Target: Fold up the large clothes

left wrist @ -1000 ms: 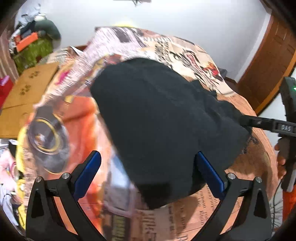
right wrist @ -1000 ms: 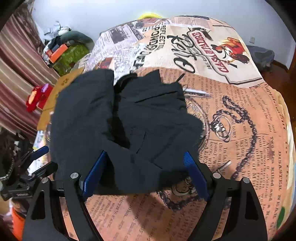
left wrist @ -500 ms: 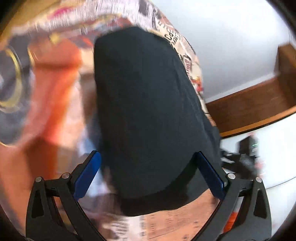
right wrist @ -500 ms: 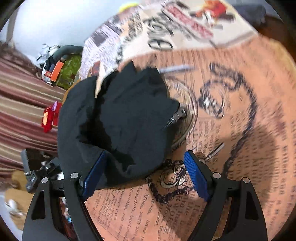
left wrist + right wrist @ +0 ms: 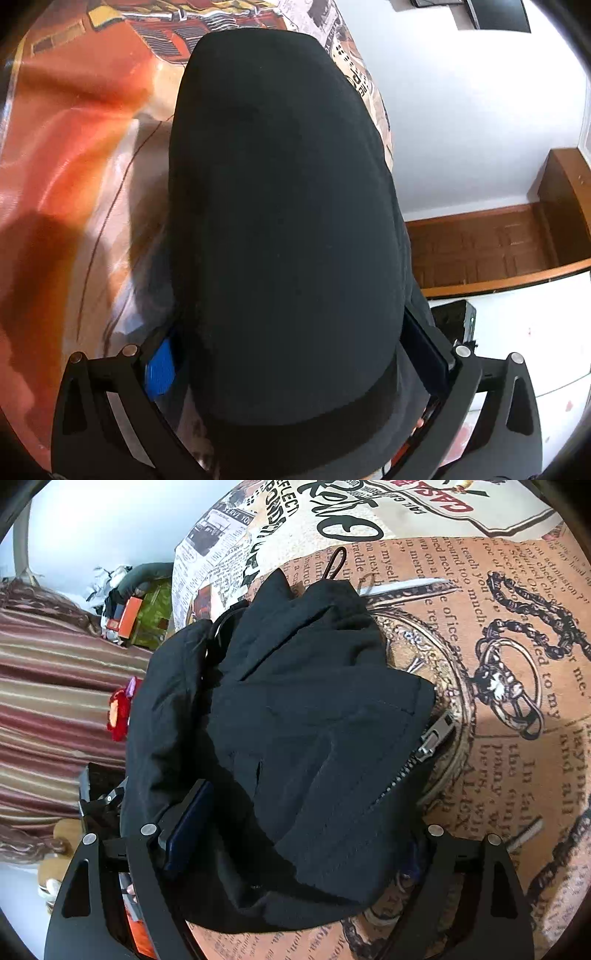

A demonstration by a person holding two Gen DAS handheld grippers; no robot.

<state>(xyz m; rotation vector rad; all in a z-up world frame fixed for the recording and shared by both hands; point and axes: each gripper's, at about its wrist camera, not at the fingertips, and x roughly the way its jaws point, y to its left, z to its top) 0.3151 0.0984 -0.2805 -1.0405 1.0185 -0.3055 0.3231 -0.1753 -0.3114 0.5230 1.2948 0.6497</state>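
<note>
Black jacket bunched on the printed bedspread.

Both the left claw and right claw are held apart, cloth lying between unclamped; the zipper at 3 o'clock could be snagged if clamped carelessly.

Jacket bunched on bedspread, between right tongs fingers.
</note>
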